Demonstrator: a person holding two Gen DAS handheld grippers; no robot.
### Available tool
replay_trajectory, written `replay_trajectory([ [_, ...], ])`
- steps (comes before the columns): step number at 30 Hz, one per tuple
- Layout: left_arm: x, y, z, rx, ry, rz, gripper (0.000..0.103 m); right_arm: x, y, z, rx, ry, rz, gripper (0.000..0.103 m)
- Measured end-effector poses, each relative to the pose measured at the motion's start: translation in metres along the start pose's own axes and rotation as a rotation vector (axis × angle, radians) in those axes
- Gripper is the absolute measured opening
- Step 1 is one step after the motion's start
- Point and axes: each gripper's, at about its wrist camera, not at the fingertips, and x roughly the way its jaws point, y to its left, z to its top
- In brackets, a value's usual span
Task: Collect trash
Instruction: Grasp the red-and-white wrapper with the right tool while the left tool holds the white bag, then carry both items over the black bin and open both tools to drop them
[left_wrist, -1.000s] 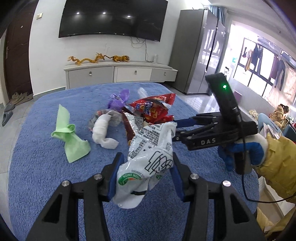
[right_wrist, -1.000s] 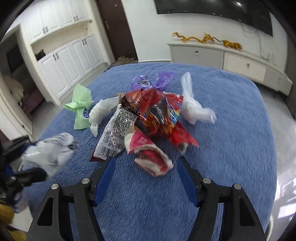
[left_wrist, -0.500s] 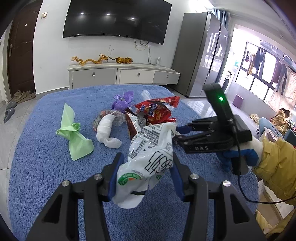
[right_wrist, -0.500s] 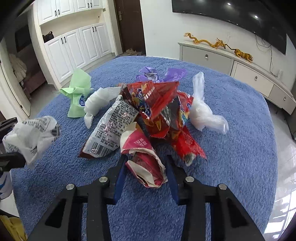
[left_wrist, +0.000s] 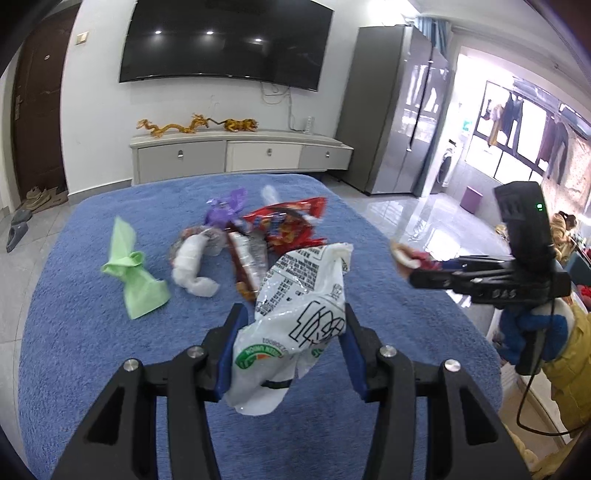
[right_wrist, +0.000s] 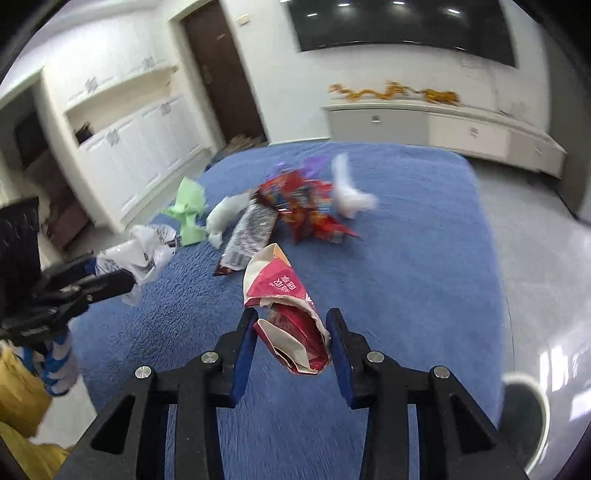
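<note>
Blue plush cloth (left_wrist: 92, 332) covers the table, with a TV and a low cabinet behind it. Your left gripper (left_wrist: 291, 328) is clamped on a white bag (left_wrist: 295, 317), low in the middle of the left view, held clear of the cloth. Your right gripper (right_wrist: 291, 339) has its jaws pressed against a crumpled red-and-white wrapper (right_wrist: 288, 317), low centre in the right view and lifted off the cloth; in the left view it shows at the right edge.

Everything else sits in a loose heap at the middle of both views: a red snack bag (left_wrist: 288, 225), a silver wrapper (left_wrist: 247, 262), a purple wrapper (left_wrist: 225, 206), a white wad (left_wrist: 192, 266) and, off to the left, a green bag (left_wrist: 133, 269).

Expect all of it to be very light, thin and limp. Film will likely slide between the pads and spring back when you let go, so pinch where it is bunched or twisted into several layers, not on a single flat sheet. The green bag's knotted waist looks like the best hold; the white wad can probably be squeezed anywhere. Foil bags may be slick and may drag a neighbour along, so take them by a crumpled corner at the heap's edge. Nothing looks breakable.
</note>
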Motion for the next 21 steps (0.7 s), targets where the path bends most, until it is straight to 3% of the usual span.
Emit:
replay_trajectory([
  [5, 0.012, -0.034, 0.012, 0.045, 0.007, -0.056, 0.047, -0.054, -0.041, -0.023, 0.129, -0.06, -0.131, 0.036],
  [12, 0.061, -0.11, 0.042, 0.144, 0.059, -0.167, 0.047, -0.105, -0.116, -0.074, 0.352, -0.077, -0.318, 0.036],
  [21, 0.156, -0.218, 0.071, 0.23, 0.194, -0.272, 0.047, -0.118, -0.203, -0.116, 0.584, -0.044, -0.403, 0.038],
])
